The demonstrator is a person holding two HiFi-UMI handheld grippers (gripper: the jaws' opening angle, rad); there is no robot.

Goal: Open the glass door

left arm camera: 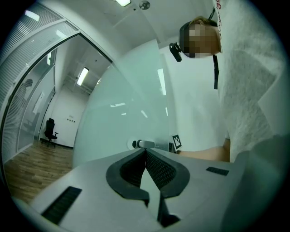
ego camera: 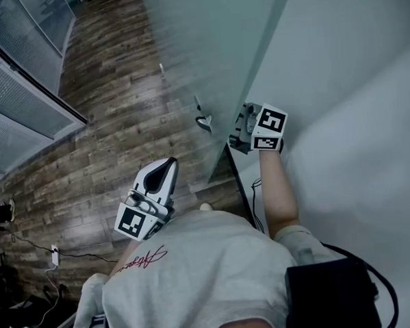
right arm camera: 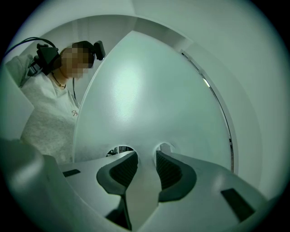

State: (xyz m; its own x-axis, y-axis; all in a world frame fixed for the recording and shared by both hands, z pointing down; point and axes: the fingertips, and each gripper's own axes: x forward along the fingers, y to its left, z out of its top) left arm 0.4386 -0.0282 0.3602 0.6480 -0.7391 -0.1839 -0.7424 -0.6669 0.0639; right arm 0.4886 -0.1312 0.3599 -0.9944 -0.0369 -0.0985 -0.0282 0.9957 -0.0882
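The frosted glass door (ego camera: 206, 50) stands ajar, its edge running down toward me. A metal lever handle (ego camera: 202, 119) sticks out of its left face and shows again as handle (left arm camera: 146, 144) in the left gripper view. My right gripper (ego camera: 241, 127) is at the door's edge on the other face. In the right gripper view its jaws (right arm camera: 145, 156) stand wide around a pale piece that fills the gap, which I take for that side's handle. My left gripper (ego camera: 165, 165) hangs near my chest, away from the door, with its pads (left arm camera: 156, 165) meeting and nothing between them.
A white wall (ego camera: 351, 83) runs close along the right of the door. Wooden floor (ego camera: 112, 96) lies beyond the glass, with glazed partitions with blinds (ego camera: 23, 87) at the left. A power strip and cable (ego camera: 54, 255) lie on the floor. An office chair (left arm camera: 50, 130) stands far off.
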